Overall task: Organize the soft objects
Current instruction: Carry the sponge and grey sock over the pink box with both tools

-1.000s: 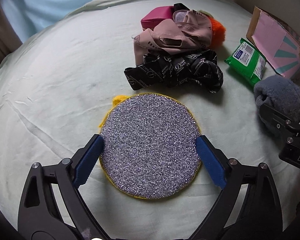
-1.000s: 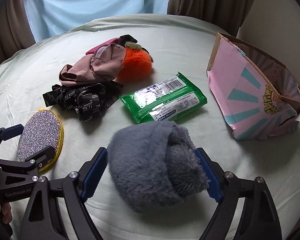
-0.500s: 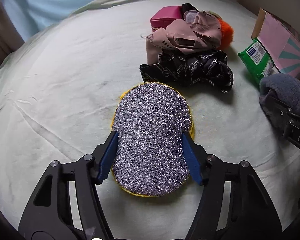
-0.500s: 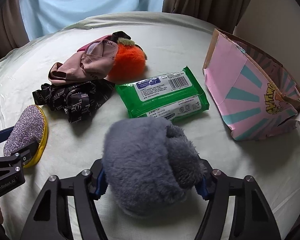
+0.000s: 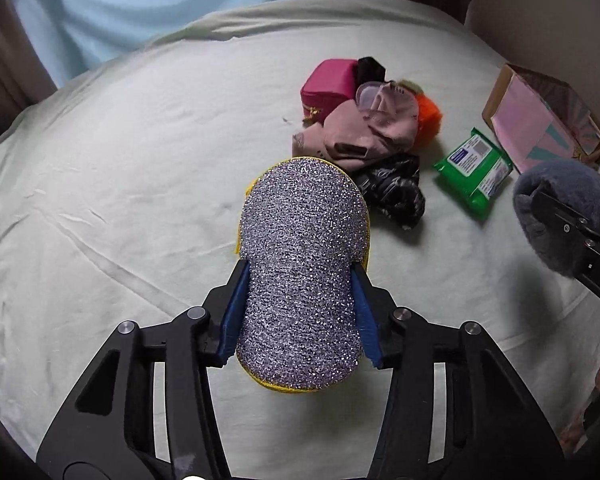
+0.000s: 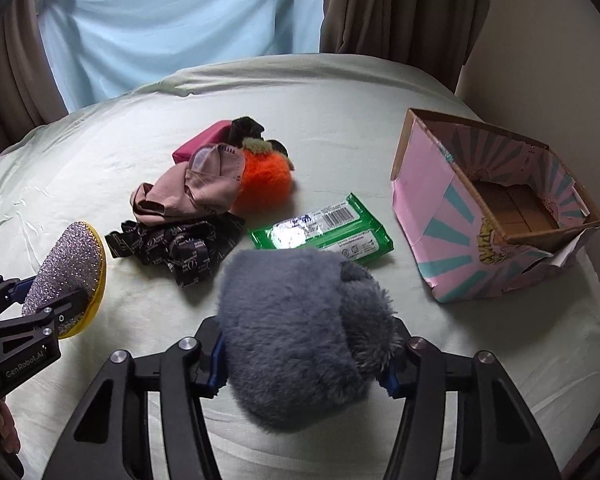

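My left gripper [image 5: 298, 312] is squeezing inward on the glittery silver scrubbing pad [image 5: 302, 264], its blue pads pressed into both sides so the pad bows up into an arch with its yellow rim showing underneath; the pad hangs clear of the pale green bedsheet [image 5: 120, 200]. My right gripper [image 6: 302, 356] is likewise closing on the grey fluffy plush [image 6: 300, 328], the fur bulging over both pads and hiding most of them, and it too looks lifted off the sheet. Ahead on the bed lies a small heap: a dusty-pink garment [image 6: 192, 192] draped over a black printed cloth [image 6: 180, 244], touching an orange furry toy [image 6: 264, 184], with a magenta pouch [image 6: 198, 144] behind them. Just beside that heap sits a green pack of wet wipes [image 6: 324, 228]. Farther to the right stands an open pink cardboard box [image 6: 440, 216] with teal rays, its brown inside visible.
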Available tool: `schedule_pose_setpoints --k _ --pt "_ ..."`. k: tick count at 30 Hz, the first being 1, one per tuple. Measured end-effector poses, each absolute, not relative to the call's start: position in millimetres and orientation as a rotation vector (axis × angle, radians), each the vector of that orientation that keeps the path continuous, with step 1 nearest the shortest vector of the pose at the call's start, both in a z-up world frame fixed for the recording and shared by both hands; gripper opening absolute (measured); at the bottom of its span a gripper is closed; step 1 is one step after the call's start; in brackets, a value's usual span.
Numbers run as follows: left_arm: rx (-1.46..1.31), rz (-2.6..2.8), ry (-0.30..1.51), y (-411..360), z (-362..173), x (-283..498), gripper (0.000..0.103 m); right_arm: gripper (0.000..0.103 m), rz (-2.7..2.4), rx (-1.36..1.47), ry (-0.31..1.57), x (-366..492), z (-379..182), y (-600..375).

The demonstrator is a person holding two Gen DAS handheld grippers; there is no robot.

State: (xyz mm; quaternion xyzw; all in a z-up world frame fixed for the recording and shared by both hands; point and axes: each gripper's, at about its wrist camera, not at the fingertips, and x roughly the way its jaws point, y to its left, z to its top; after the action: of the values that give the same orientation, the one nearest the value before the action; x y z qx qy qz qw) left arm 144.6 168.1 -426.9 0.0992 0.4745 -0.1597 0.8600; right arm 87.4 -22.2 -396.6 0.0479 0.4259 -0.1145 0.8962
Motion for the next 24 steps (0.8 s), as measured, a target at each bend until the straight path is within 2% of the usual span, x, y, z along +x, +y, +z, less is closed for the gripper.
schedule_pose_setpoints --k 15,24 --pt "0.144 -0.308 0.878 72 -259 138 0.044 0.053 -0.201 0.139 0.752 64 -236 -105" --pt "0.075 -0.299 0.844 -41 -202 151 0.044 0.053 -0.175 0.124 0.744 70 -184 -210"
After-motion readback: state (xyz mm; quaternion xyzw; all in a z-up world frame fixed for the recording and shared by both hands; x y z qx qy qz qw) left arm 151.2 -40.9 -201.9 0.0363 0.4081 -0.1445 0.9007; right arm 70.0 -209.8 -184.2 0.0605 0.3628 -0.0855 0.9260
